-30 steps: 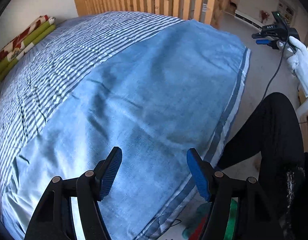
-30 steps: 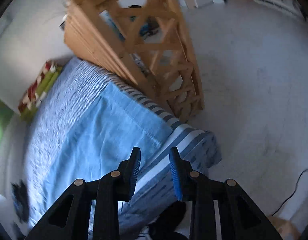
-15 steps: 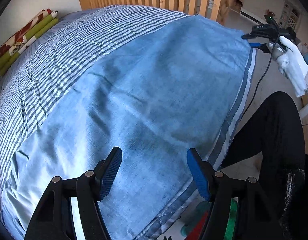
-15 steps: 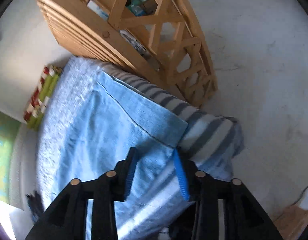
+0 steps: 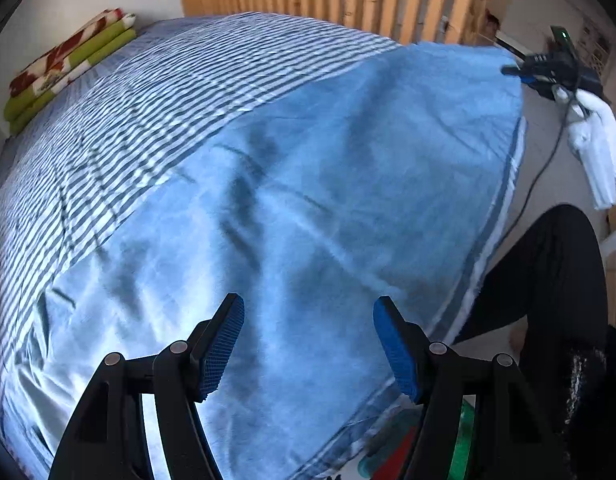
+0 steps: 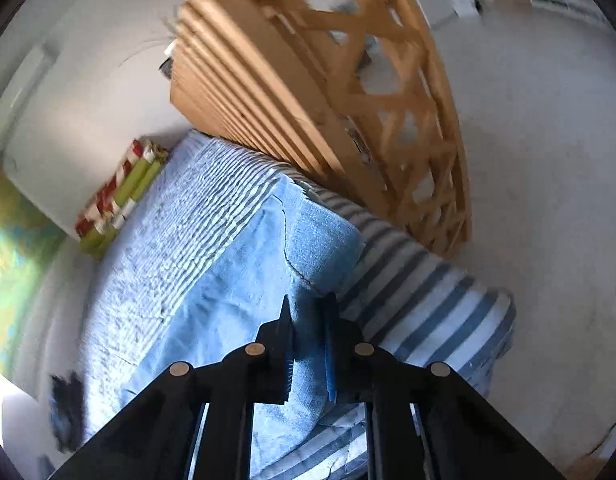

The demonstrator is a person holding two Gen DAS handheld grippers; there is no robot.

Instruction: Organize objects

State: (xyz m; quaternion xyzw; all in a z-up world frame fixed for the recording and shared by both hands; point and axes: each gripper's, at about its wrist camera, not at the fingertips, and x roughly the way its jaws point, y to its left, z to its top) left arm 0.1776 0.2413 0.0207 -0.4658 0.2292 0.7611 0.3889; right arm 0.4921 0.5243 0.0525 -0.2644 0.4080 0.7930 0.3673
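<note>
A blue towel lies spread over a bed with a blue-and-white striped sheet. My left gripper is open and empty, just above the towel's near part. My right gripper is shut on the towel's far corner, with blue cloth bunched between its pads. It also shows in the left wrist view at the towel's far right corner, held by a white-gloved hand.
A wooden slatted frame stands against the bed's far end. Folded green, red and white bedding lies at the bed's far left. A person's dark-trousered leg is beside the bed's right edge. The floor is pale.
My right gripper came down onto the towel's corner and closed on it. The left gripper stayed open and shifted slightly over the towel.
</note>
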